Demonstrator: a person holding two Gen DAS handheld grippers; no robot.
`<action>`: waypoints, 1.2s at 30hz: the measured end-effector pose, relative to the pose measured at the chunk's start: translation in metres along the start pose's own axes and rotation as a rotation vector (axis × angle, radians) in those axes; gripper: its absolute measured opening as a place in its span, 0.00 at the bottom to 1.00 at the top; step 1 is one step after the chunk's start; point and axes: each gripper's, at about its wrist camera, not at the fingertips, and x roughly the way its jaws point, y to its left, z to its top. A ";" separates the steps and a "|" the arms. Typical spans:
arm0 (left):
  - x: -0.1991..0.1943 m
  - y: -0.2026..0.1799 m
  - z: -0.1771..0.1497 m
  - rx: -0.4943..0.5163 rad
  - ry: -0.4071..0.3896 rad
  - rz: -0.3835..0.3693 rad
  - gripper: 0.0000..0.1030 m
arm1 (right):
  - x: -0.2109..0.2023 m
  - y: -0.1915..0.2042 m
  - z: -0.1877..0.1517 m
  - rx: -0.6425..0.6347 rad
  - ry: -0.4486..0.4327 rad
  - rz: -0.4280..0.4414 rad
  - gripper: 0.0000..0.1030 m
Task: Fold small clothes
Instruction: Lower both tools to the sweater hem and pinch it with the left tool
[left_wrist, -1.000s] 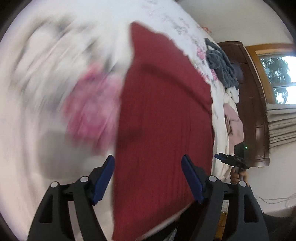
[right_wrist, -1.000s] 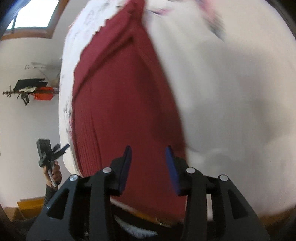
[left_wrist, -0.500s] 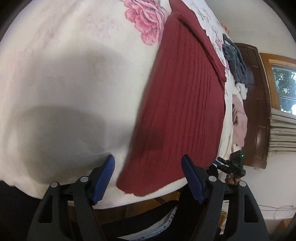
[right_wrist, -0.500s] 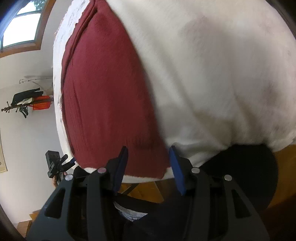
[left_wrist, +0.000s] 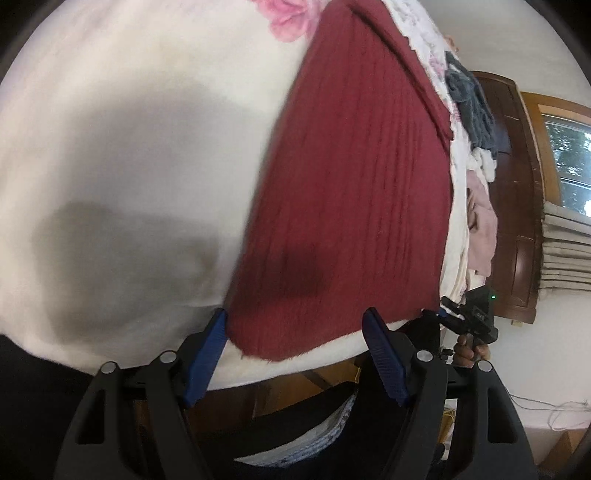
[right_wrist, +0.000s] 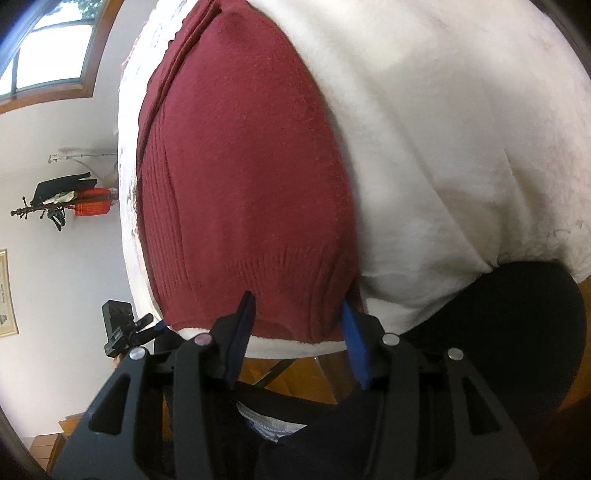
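On the near edge of the bed (left_wrist: 122, 155), the dark red knit garment (left_wrist: 354, 206) lies flat, its ribbed hem toward the person. Both jaws are released: the left gripper (left_wrist: 295, 343) frames one hem corner, the right gripper (right_wrist: 299, 328) the other. To fold well, each should probably pinch only the knit, not the white cover, and both should lift together evenly.

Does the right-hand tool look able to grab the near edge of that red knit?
Probably yes. The right gripper is open, its jaws straddling the hem of the red knit, with nothing lying between them and the cloth.
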 end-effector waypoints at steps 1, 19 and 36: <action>0.001 0.004 0.000 -0.008 0.008 0.002 0.72 | 0.000 -0.001 -0.001 0.000 0.003 -0.002 0.46; 0.012 0.001 0.005 -0.041 0.034 -0.038 0.62 | 0.007 -0.009 -0.002 -0.005 0.029 -0.044 0.45; 0.013 0.008 0.003 -0.062 0.051 -0.025 0.55 | 0.023 -0.007 0.016 0.017 0.125 -0.147 0.59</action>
